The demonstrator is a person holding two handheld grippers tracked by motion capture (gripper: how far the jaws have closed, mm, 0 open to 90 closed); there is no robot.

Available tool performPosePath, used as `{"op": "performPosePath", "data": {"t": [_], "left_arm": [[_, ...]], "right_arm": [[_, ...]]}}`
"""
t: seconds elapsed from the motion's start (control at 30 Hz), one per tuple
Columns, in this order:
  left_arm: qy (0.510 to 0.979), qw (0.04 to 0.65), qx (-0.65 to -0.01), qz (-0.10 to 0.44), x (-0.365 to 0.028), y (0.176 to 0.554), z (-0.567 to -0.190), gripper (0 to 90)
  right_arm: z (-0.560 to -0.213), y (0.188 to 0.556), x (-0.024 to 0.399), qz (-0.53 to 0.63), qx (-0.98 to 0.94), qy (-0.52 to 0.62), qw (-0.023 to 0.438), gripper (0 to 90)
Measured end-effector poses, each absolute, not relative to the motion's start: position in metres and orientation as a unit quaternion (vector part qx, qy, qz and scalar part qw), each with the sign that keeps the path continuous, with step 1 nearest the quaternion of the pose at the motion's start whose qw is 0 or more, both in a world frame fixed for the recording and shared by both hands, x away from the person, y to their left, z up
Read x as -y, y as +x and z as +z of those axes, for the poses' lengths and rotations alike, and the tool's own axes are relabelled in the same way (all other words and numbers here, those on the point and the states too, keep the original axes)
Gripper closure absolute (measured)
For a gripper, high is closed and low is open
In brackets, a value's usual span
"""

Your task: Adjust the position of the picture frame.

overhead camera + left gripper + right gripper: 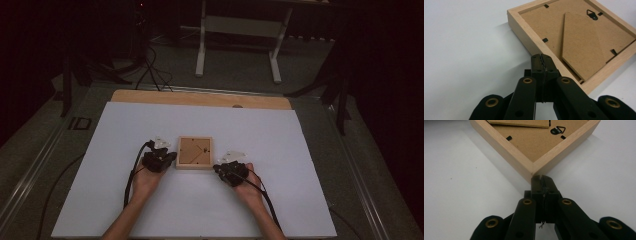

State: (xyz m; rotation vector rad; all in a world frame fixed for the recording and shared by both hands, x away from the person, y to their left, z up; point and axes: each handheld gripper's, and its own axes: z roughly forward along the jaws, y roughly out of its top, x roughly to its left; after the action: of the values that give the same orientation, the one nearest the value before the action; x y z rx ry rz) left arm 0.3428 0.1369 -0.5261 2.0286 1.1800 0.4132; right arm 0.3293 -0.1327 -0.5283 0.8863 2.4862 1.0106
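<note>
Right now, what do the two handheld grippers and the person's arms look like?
Both the left gripper and right gripper are black, each topped by a grey three-cornered plate and trailing a black cable. Up close, the linkage arms carry brass-coloured rivets and the pads look ridged. The forearms are bare, with no sleeves in view.

The surface (150,215) is a white sheet, with a strip of bare wood (200,98) showing along its far edge. One frame (194,152) lies on it face down, brown backing up, about midway between the left and right edges and a little nearer the far edge. A small dark mark (237,106) sits on the wood strip.
</note>
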Motion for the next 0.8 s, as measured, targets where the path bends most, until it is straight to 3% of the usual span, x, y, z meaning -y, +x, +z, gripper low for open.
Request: {"op": "performPosePath", "data": {"t": [0.8], "left_arm": [[0.796,0.384,-0.444,0.148,-0.117,0.328,-0.524,89.7]], "right_arm": [[-0.533,0.318,0.158,0.370,-0.853,0.331,0.160,89.3]]}}
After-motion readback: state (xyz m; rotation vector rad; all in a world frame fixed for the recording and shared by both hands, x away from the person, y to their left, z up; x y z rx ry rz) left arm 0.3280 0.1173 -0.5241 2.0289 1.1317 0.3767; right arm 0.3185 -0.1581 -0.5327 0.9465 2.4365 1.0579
